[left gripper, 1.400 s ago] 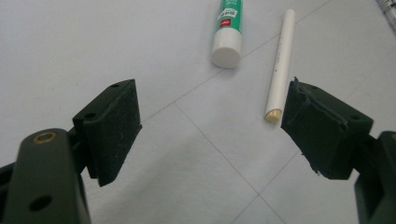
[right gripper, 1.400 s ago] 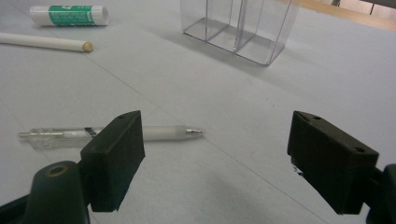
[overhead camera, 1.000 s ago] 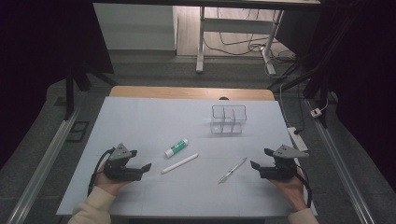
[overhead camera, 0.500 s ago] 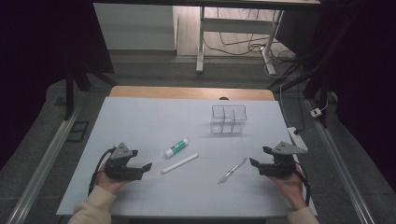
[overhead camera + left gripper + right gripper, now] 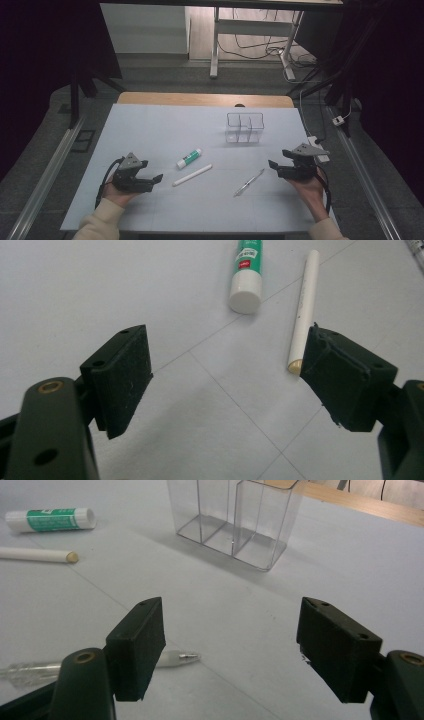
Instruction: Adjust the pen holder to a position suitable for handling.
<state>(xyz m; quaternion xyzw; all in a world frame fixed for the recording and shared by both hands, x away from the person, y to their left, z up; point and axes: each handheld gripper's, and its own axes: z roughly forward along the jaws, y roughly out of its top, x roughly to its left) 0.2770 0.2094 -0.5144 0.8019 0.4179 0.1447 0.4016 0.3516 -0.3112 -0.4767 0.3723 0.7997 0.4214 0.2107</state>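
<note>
White tabletop (image 5: 150,125) is carrying everything here: a glue stick (image 5: 189,158) and a white stick (image 5: 192,175) are lying a bit left of centre, a clear pen (image 5: 248,182) is sitting at about 4 o'clock from centre, and a clear plastic organizer (image 5: 244,128) is standing at roughly 1 o'clock. The left gripper (image 5: 145,180) is resting near 8 o'clock with its fingers (image 5: 125,375) spread wide and holding nothing, the white stick's end (image 5: 296,365) lying just beside one finger. The right gripper (image 5: 274,167) is hovering near 4 o'clock, fingers (image 5: 142,642) also gaping, with the pen (image 5: 172,658) lying just under the left-hand finger. I'm guessing the pen is going to feel light, stiff and a bit slick, so pinching it mid-barrel looks safest to stop it rolling or tipping. Compared with a second ago, the right gripper is sitting slightly farther up the tabletop, while the left one and the items are staying put.
</note>
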